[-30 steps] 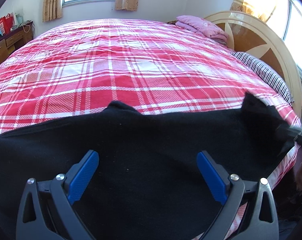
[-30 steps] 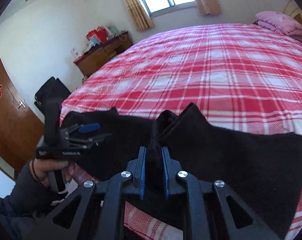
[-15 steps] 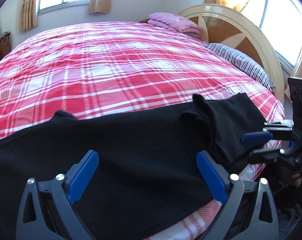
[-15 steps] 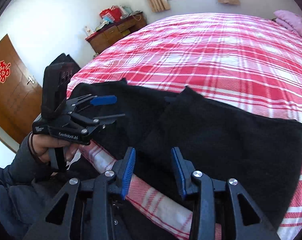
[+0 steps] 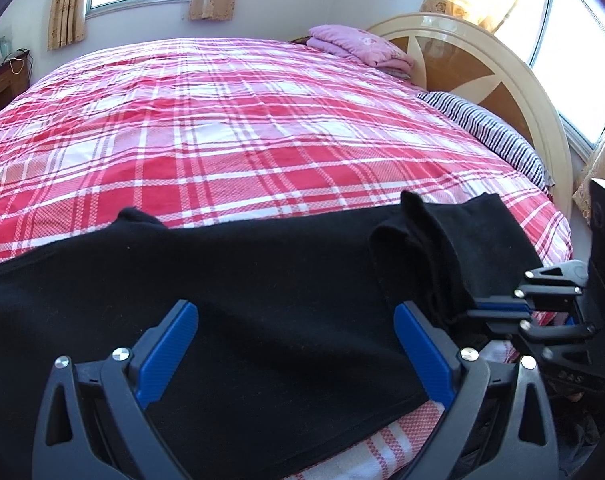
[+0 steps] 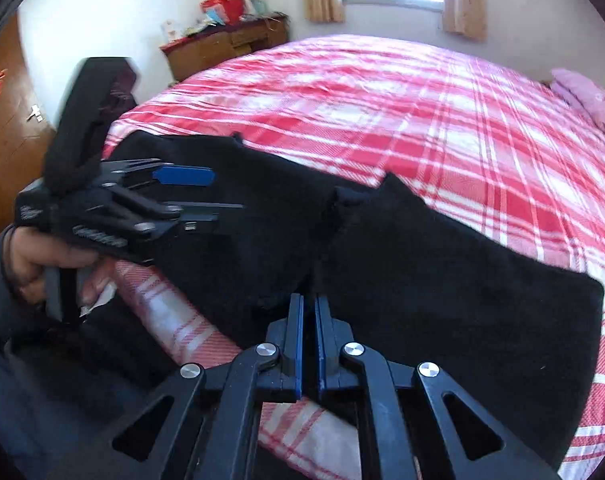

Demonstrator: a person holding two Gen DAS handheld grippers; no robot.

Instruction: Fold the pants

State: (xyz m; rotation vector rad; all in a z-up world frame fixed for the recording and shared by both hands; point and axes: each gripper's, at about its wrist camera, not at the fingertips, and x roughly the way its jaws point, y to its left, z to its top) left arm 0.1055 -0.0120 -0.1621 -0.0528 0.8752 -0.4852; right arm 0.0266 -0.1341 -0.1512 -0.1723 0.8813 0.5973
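Observation:
Black pants (image 5: 262,280) lie spread along the near edge of the red plaid bed (image 5: 222,140), with a raised fold (image 6: 354,208) near the middle. My left gripper (image 5: 296,344) hovers open over the cloth, holding nothing; in the right wrist view the left gripper (image 6: 210,192) sits at the pants' left end in a person's hand (image 6: 42,256). My right gripper (image 6: 310,320) has its jaws closing, almost together, and pinches the pants' near edge below the fold. From the left wrist view the right gripper (image 5: 476,314) has bunched cloth running into its tips.
A folded pink blanket (image 5: 358,44) and a striped pillow (image 5: 486,136) lie by the curved headboard (image 5: 482,68). A wooden dresser (image 6: 226,48) stands beyond the bed's far left corner, and a brown door (image 6: 2,120) is at the left. The bed's rolled edge (image 6: 190,320) runs under both grippers.
The right gripper let go of the bunched fold, opened, drew back toward the bed's edge and closed again on the pants' near edge. The left gripper stayed open and shifted slightly sideways.

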